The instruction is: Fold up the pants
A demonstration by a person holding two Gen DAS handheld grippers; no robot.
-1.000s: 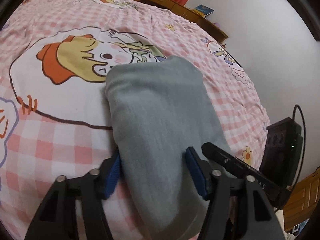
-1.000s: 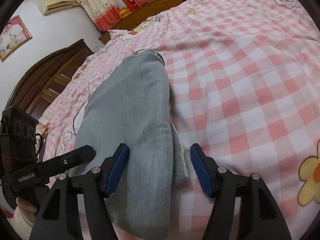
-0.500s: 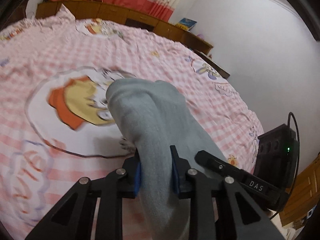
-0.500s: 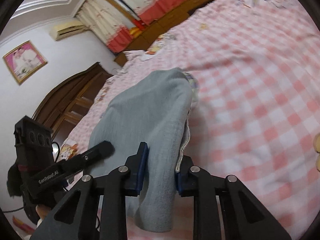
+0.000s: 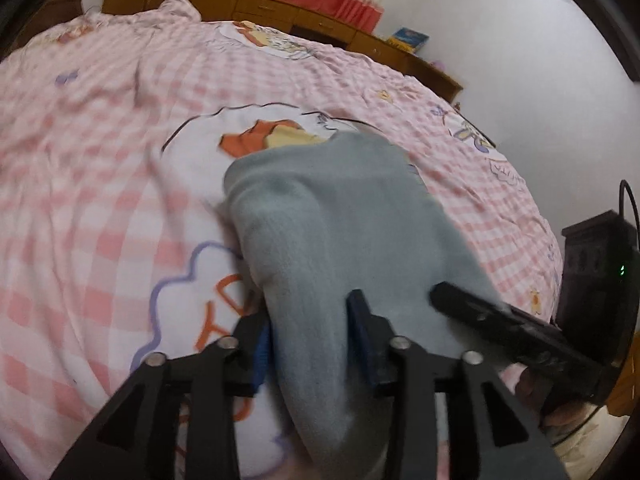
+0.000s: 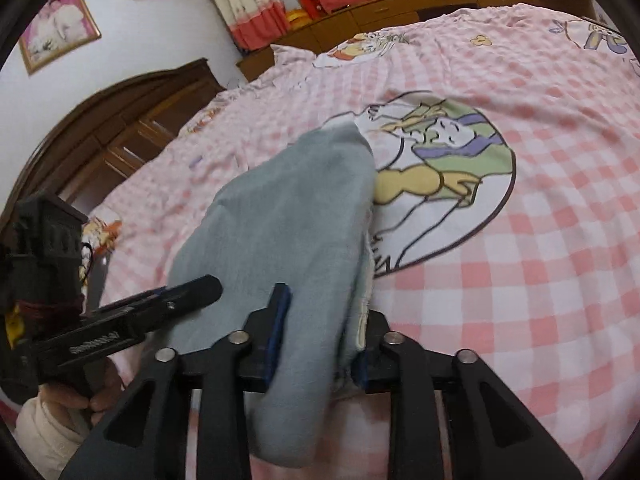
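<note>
The grey pants (image 5: 340,216) are folded into a long strip on the pink checked bed sheet (image 5: 80,200). My left gripper (image 5: 310,344) is shut on the near end of the pants and holds it lifted off the bed. My right gripper (image 6: 316,340) is shut on the same near end of the pants (image 6: 288,216), beside the left one. The far end of the pants rests on the cartoon print. Each gripper shows in the other's view: the right one in the left wrist view (image 5: 500,320) and the left one in the right wrist view (image 6: 132,316).
The bed sheet (image 6: 540,240) stretches wide in both views, with cartoon prints (image 6: 440,168). A wooden headboard (image 6: 120,128) and low wooden cabinets (image 5: 280,4) with red curtains stand beyond the bed. A white wall (image 5: 520,60) is to the right.
Both grippers closed from open onto the near end of the pants, then lifted it and carried it forward over the bed. The views are blurred by motion.
</note>
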